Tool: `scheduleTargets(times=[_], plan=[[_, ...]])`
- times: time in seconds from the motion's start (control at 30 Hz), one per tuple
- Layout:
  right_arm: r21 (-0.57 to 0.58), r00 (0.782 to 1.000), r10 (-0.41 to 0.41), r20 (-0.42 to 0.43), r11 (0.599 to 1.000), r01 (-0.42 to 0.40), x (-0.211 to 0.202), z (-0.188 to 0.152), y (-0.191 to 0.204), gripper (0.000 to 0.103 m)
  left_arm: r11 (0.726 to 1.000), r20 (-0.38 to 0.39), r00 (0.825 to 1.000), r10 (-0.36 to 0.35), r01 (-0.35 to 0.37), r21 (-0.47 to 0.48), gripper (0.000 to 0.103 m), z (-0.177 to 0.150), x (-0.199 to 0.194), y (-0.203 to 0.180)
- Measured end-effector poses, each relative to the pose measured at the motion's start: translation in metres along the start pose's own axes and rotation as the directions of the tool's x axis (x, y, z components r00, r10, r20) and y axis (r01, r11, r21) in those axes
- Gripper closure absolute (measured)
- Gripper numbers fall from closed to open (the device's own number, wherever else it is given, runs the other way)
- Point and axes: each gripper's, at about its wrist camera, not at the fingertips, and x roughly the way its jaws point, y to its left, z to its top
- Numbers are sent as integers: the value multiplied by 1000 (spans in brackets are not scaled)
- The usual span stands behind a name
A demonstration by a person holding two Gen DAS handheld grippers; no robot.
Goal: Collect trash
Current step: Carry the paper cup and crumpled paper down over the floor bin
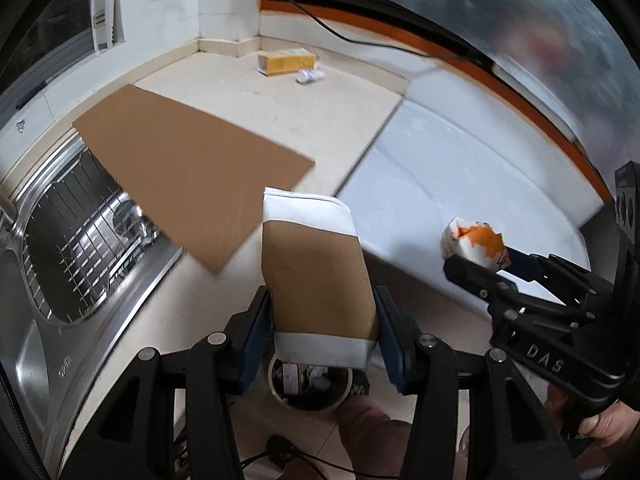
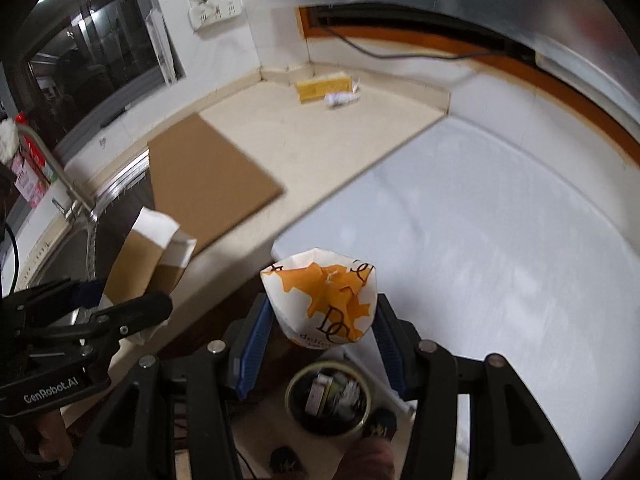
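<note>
While both loads hang above the trash bin (image 2: 329, 400) on the floor, the left gripper (image 1: 324, 320) clamps a brown-and-white carton (image 1: 316, 276) and the right gripper (image 2: 320, 328) pinches an orange-and-white wrapper (image 2: 324, 300), fingers closed on each, apparently ready for dropping.

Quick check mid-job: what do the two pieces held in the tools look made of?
Brown and white box in the left tool: thin matte paperboard, going by its folded flaps and creases. Orange and white wrapper in the right tool: crumpled printed paper, possibly lightly coated.
</note>
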Motion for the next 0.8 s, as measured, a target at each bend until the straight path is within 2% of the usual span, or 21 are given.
scheduleTargets(times=[0.23, 0.4, 0.6, 0.8], plan=[[28, 997, -31, -73, 999, 33, 4, -55, 29, 52, 997, -57, 998, -20, 24, 78, 55, -52, 6, 5], [36, 990, -46, -137, 998, 52, 18, -85, 37, 52, 995, -98, 995, -11, 20, 94, 55, -79, 15, 9], [34, 977, -54, -205, 997, 62, 45, -116, 37, 52, 996, -134, 991, -12, 24, 86, 55, -109, 35, 8], [41, 961, -59, -270, 996, 73, 89, -151, 22, 52, 998, -186, 982, -19, 30, 53, 55, -142, 75, 7]])
